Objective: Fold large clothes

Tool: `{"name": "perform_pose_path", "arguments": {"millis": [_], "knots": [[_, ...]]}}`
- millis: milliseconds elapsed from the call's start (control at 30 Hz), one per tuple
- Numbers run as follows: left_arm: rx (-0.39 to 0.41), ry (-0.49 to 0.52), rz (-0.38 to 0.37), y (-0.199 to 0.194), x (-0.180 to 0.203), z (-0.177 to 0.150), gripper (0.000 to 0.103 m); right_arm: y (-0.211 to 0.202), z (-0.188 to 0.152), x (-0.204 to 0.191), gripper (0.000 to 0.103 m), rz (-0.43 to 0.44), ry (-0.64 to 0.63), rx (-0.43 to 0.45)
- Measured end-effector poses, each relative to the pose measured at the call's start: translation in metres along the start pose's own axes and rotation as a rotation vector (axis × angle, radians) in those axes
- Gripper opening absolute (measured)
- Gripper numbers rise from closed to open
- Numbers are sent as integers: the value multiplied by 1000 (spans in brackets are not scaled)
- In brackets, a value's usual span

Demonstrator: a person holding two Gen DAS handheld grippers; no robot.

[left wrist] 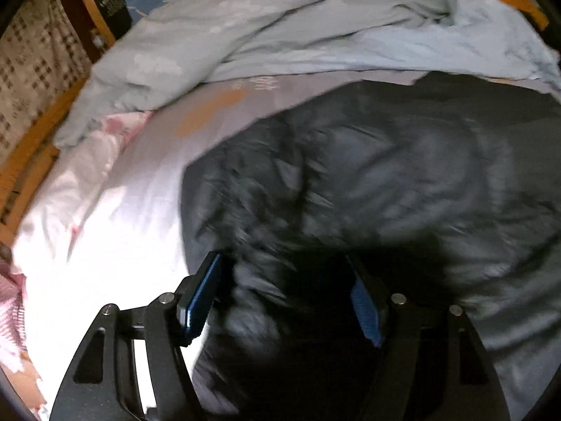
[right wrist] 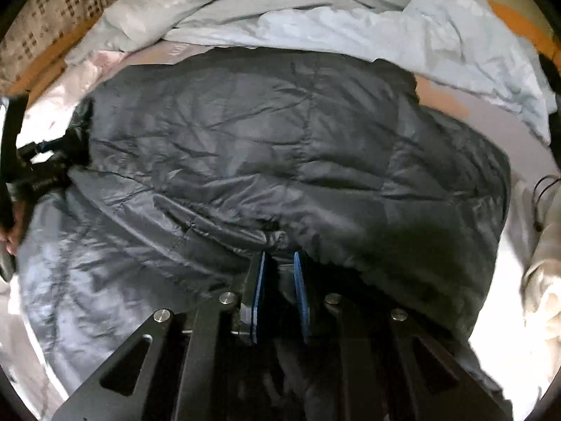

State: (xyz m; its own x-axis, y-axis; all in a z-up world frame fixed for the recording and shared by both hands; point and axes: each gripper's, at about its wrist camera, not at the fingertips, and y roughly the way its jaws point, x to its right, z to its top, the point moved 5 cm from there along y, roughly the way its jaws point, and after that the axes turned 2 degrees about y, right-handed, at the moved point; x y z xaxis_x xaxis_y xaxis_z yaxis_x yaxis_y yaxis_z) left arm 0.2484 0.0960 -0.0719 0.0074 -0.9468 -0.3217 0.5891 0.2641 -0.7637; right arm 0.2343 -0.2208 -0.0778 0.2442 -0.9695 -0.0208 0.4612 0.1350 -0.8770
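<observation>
I count 1 dark quilted jacket [right wrist: 280, 140] and 2 grippers. My right gripper [right wrist: 280, 266] pinches its hem. My left gripper [left wrist: 287, 280] stands apart, gripping nothing.

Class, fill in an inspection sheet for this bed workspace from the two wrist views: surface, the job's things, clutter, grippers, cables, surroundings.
Surface: bed sheet, white with pink print, brightly lit, partly covered.
Job's things: dark quilted jacket spread across the bed, puffy and creased.
Clutter: pale blue duvet bunched behind the jacket; a cream garment at the right edge.
Grippers: left gripper with jaws apart over the jacket's near edge, pads not pressing; right gripper with jaws narrow, pinching a fold of the jacket's hem.
Cables: thin dark cord looped on the cream garment.
Surroundings: wooden bed frame; patterned fabric beyond it.
</observation>
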Motion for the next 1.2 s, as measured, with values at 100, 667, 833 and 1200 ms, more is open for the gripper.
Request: {"name": "perform_pose_path", "arguments": {"millis": [100, 667, 833, 1200], "knots": [[-8, -11, 13, 8, -4, 2, 70, 2, 7, 6, 18, -16, 61, 3], [452, -81, -105, -134, -22, -40, 69, -105, -57, 59, 43, -111, 173, 290], [302, -105, -102, -105, -21, -78, 69, -83, -88, 81, 35, -171, 204, 204], [170, -172, -135, -84, -22, -137, 70, -87, -124, 96, 32, -145, 246, 218]]}}
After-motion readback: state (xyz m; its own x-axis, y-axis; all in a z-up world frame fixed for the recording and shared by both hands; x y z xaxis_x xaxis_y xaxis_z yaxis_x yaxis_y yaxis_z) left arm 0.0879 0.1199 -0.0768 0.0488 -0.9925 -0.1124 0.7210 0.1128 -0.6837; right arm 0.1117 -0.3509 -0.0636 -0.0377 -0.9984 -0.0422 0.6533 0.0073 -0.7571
